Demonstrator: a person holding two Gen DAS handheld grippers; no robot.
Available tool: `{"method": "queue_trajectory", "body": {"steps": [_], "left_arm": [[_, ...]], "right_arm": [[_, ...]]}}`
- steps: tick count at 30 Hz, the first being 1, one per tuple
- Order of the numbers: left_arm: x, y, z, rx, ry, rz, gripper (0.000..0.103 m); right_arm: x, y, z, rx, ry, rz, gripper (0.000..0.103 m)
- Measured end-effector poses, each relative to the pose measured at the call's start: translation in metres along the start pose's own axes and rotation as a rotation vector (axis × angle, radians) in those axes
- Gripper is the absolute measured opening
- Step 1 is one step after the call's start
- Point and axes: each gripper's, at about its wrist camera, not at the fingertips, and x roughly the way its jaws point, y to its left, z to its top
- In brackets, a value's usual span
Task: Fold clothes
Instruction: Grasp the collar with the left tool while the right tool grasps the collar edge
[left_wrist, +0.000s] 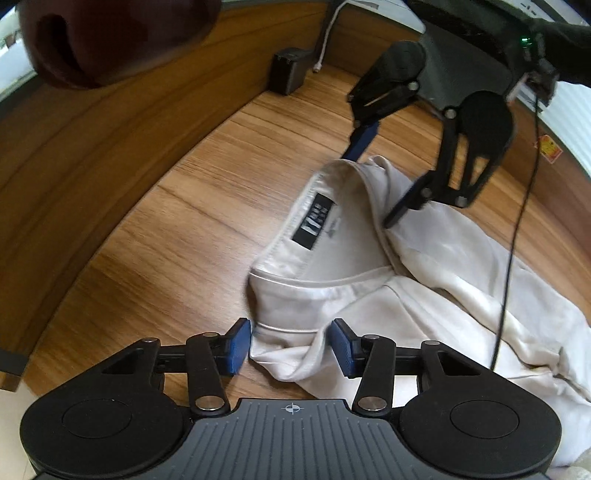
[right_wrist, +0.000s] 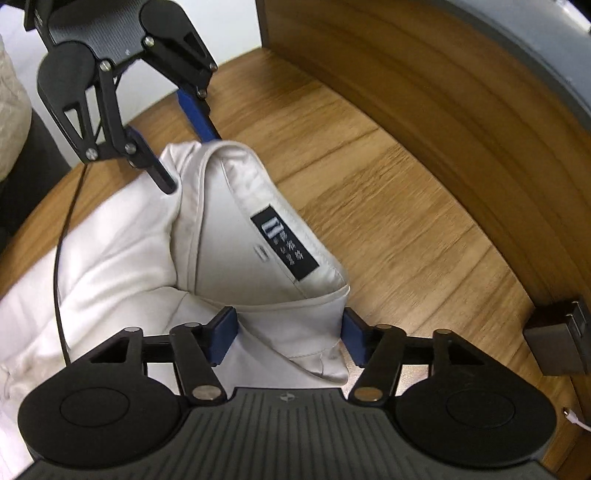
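Garment: a white T-shirt (left_wrist: 424, 295) lies rumpled on the wooden table (left_wrist: 155, 229), neckline facing up, so the inside of the back shows
Collar: the ribbed neckband (right_wrist: 207, 206) stands raised as a loop between the two grippers
Label: a black woven neck tag (left_wrist: 316, 223) with pale lettering sits inside the back of the collar; the lettering is too blurred to read
Left gripper: the left gripper (left_wrist: 290, 345) has its blue pads (left_wrist: 236, 347) spread apart, one on each side of a bunched shoulder fold by the collar; the fabric lies in the gap and is not pinched
Right gripper: the right gripper (right_wrist: 290, 334) is likewise parted, blue pads flanking the opposite shoulder corner, cloth between them, with no firm squeeze visible
Facing: each gripper appears in the other's camera, at opposite ends of the neckline
Cable: a thin black cable (left_wrist: 511, 236) hangs across the shirt
Charger: a dark power adapter (left_wrist: 290, 70) stands on the table by the wooden back panel (right_wrist: 424, 85), with a white cable end (left_wrist: 321, 55) just beside it
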Motion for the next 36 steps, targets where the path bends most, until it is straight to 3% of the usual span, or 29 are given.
{"method": "queue_trajectory", "body": {"steps": [2, 4, 5, 6, 8, 23, 30, 36], "left_arm": [[-0.001, -0.001, -0.001, -0.005, -0.007, -0.003, 0.050], [-0.002, -0.003, -0.002, -0.010, -0.013, -0.007, 0.049], [-0.002, -0.003, -0.003, -0.013, -0.017, -0.009, 0.044], [-0.003, -0.004, -0.003, -0.015, -0.020, -0.010, 0.025], [-0.003, -0.005, -0.004, -0.020, -0.026, -0.014, 0.017], [-0.096, -0.099, -0.013, 0.099, -0.177, -0.036, 0.013], [-0.130, -0.181, -0.033, 0.188, -0.196, -0.050, 0.013], [-0.122, -0.257, -0.078, 0.308, -0.154, -0.030, 0.013]], "right_arm": [[0.001, -0.001, 0.001, -0.005, 0.005, 0.005, 0.057], [-0.001, -0.003, 0.002, -0.002, 0.005, 0.009, 0.039], [-0.001, -0.003, 0.002, 0.005, 0.011, 0.017, 0.024], [-0.002, -0.003, 0.003, 0.012, 0.016, 0.024, 0.015], [-0.007, 0.003, 0.001, 0.010, 0.013, 0.017, 0.011], [-0.118, 0.119, -0.053, 0.128, -0.140, -0.139, 0.009], [-0.159, 0.193, -0.096, 0.194, -0.187, -0.201, 0.009], [-0.149, 0.258, -0.143, 0.194, -0.185, -0.248, 0.009]]}}
